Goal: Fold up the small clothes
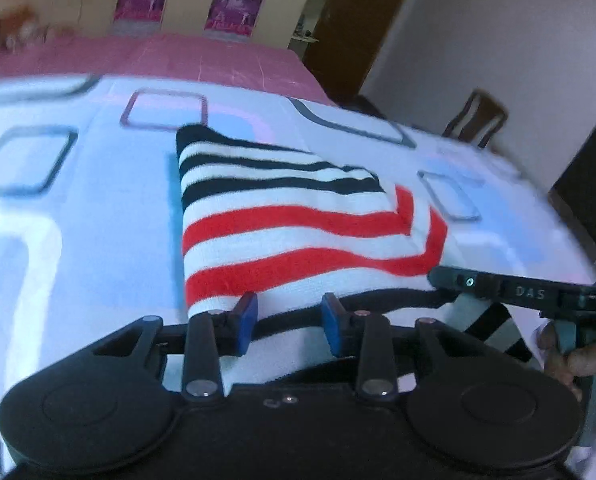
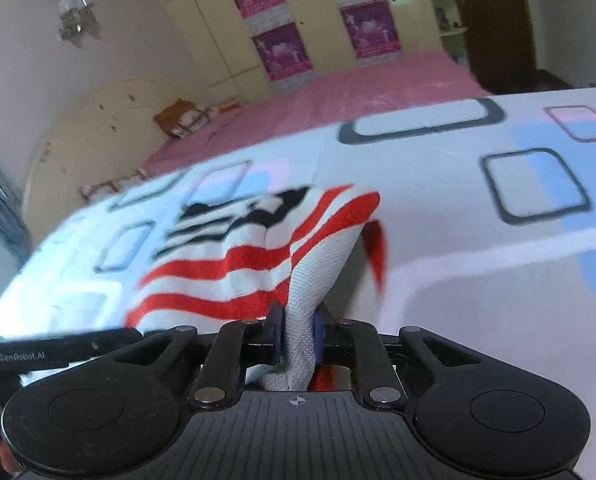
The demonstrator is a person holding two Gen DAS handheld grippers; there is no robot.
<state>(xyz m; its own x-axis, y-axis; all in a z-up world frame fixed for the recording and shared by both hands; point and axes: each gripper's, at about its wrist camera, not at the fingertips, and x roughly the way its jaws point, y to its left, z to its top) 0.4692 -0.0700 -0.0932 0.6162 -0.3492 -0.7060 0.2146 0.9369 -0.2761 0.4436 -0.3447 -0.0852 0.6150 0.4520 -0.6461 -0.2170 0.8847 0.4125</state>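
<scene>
A small striped garment, white with red and black stripes, lies partly folded on the bed cover. My left gripper is open, its blue pads apart just above the garment's near edge, holding nothing. My right gripper is shut on a bunched white edge of the garment and holds it lifted off the cover. The right gripper's body shows at the right of the left wrist view, over the garment's right corner.
The bed cover is white with blue patches and dark square outlines. A pink sheet lies beyond it. Cream wardrobes with purple posters stand behind. A wooden chair and a dark door are at the right.
</scene>
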